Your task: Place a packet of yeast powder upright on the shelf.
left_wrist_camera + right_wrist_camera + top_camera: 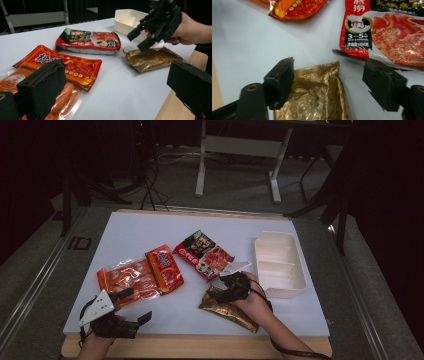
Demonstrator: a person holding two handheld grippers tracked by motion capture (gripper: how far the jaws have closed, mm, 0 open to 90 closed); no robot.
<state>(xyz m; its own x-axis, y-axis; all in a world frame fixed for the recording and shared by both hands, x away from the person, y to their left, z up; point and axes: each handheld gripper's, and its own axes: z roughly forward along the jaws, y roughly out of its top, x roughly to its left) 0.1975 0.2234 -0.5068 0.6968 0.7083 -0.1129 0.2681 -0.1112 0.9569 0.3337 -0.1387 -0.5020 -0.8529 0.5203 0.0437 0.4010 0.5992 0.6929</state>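
Note:
A gold foil pouch (pixel 234 313) (pixel 152 58) (pixel 319 100) lies near the table's front edge, right of centre. My right gripper (pixel 227 287) (pixel 138 41) (pixel 332 85) hangs open just above its far end, one jaw on each side of the pouch, with no pad pressing on it. A red-and-black food packet (pixel 202 254) (pixel 90 41) (pixel 392 32) lies flat just beyond. My left gripper (pixel 134 306) (pixel 117 95) rests open at the front left with nothing between its jaws. One of its jaws sits beside an orange sausage pack (pixel 125 280) (pixel 15 78).
An orange-red packet (pixel 165 267) (pixel 62 65) (pixel 297 6) overlaps the sausage pack at the left. At the right stands a white tray (pixel 285 290) (pixel 125 15) split into compartments. The white table top ends in a wooden front edge (pixel 200 347).

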